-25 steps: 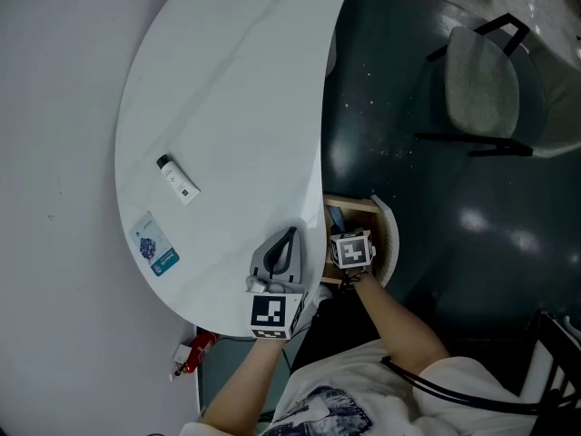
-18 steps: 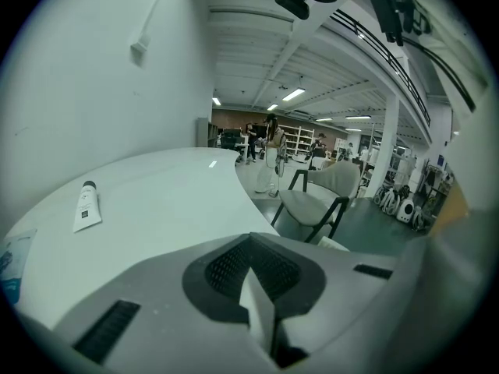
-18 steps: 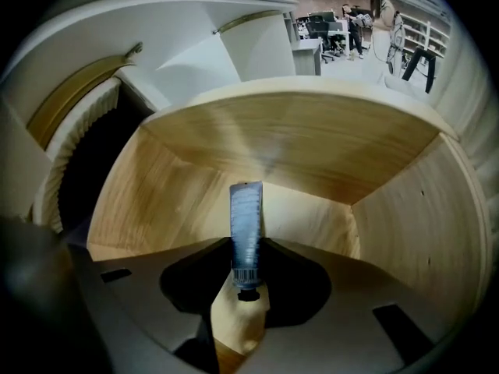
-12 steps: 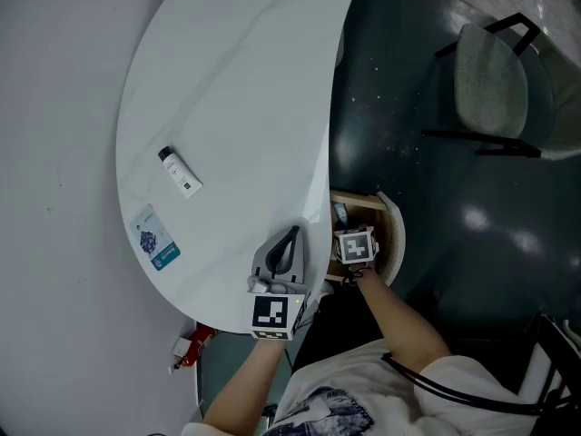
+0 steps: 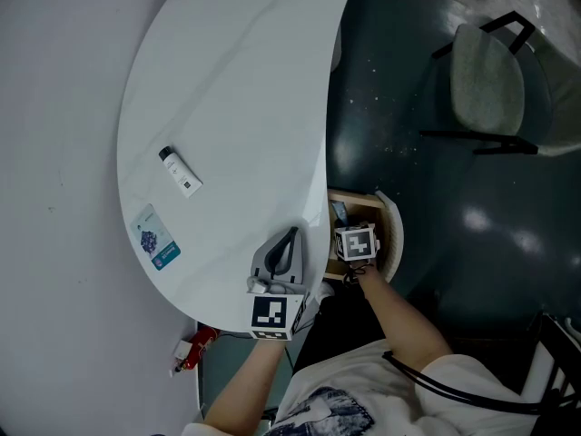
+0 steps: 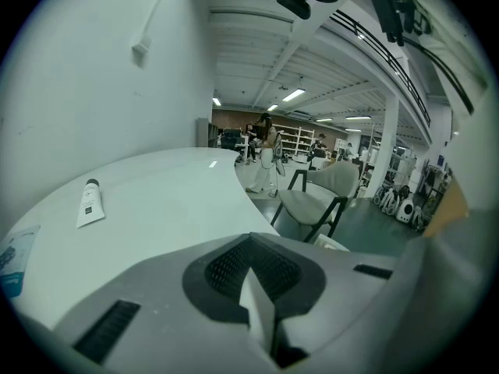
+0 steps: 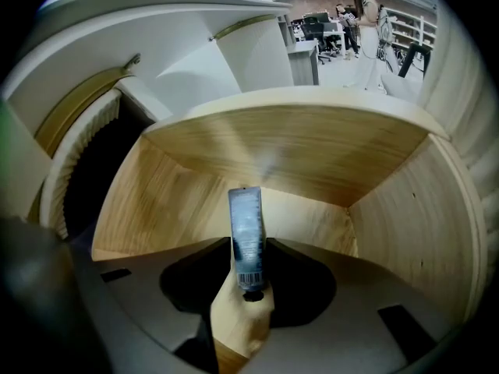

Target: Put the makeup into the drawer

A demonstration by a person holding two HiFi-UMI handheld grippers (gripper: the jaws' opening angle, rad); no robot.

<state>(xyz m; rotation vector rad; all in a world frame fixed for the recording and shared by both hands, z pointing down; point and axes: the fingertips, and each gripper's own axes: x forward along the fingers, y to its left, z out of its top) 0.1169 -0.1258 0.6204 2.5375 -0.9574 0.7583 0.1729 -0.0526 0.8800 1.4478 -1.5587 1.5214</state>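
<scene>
A blue makeup tube (image 7: 248,236) stands cap-down between the jaws of my right gripper (image 7: 248,287), which is shut on it inside the open wooden drawer (image 7: 312,154). In the head view that gripper (image 5: 347,227) reaches down into the drawer (image 5: 361,205) under the table's edge, with the tube's blue end (image 5: 338,214) showing beyond it. My left gripper (image 5: 288,236) rests shut and empty on the white round table (image 5: 236,89) near its front edge; its closed tips (image 6: 253,279) point across the tabletop. A white tube with a black cap (image 5: 180,175) (image 6: 90,205) lies far to the left.
A blue-and-white sachet (image 5: 156,242) (image 6: 12,252) lies near the table's left rim. A grey padded chair (image 5: 486,80) (image 6: 323,193) stands on the dark floor to the right. A red object (image 5: 191,348) sits on the floor below the table's near edge.
</scene>
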